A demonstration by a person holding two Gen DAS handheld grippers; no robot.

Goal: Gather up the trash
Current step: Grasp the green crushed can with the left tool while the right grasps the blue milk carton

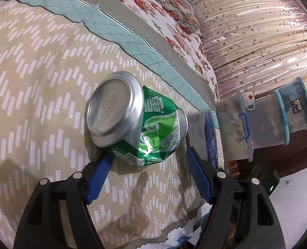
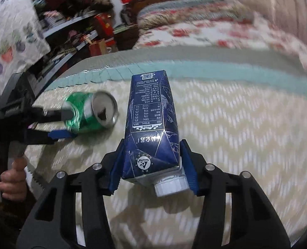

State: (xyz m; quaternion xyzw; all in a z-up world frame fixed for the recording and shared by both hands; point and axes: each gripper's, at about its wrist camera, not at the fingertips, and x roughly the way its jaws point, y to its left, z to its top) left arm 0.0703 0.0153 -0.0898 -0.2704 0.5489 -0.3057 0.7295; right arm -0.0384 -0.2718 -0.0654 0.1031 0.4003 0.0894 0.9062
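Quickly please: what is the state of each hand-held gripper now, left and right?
Left hand-held gripper: open, fingers either side of the crushed green can, not clamped.
Right hand-held gripper: closed on the dark blue drink carton.

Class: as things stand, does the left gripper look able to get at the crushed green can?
Probably yes: the left gripper has open jaws either side of the crushed green can, nothing between.

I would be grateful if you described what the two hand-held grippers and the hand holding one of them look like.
Both are alike: the left hand-held gripper and the right hand-held gripper have matte black plastic frames with triangular cut-outs and silver round fasteners. Their fingers carry blue ribbed pads. No cables show. In the right wrist view, a bare hand grips the left one's black handle; no sleeve is visible.
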